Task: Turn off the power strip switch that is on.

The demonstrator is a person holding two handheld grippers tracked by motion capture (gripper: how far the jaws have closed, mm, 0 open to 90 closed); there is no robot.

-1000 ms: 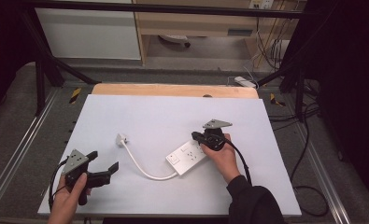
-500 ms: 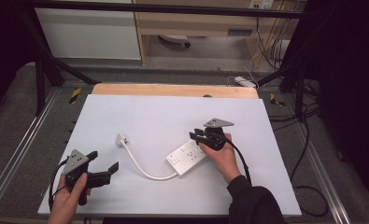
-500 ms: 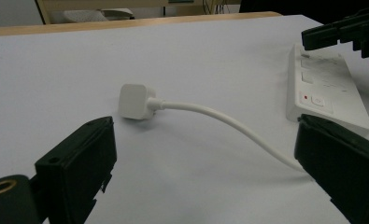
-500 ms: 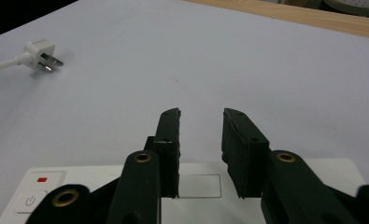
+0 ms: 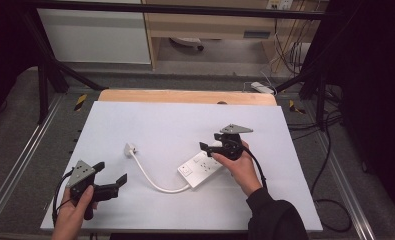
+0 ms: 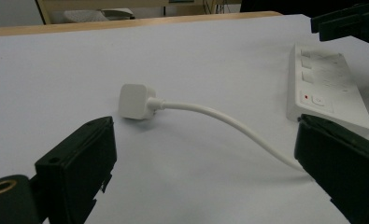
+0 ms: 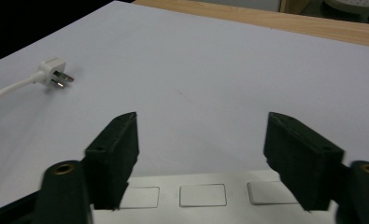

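Observation:
A white power strip (image 5: 201, 167) lies on the white table, its white cord (image 5: 152, 180) curving left to a white plug (image 5: 130, 149). My right gripper (image 5: 209, 148) hovers open over the strip's far end; in the right gripper view its jaws straddle the strip (image 7: 196, 196) with the plug (image 7: 51, 72) far off left. My left gripper (image 5: 110, 175) rests open near the table's front left. In the left gripper view the plug (image 6: 134, 101) lies ahead between the jaws, the cord (image 6: 229, 123) runs right, and the strip (image 6: 329, 91) sits at right.
The white table top (image 5: 160, 125) has a wooden strip (image 5: 185, 96) along its far edge. Metal rails (image 5: 15, 160) flank the table. Cables (image 5: 330, 200) lie on the floor at right, and a cabinet (image 5: 92, 30) stands behind.
The right gripper has shifted slightly right and nearer over the power strip. The left gripper has stayed put.

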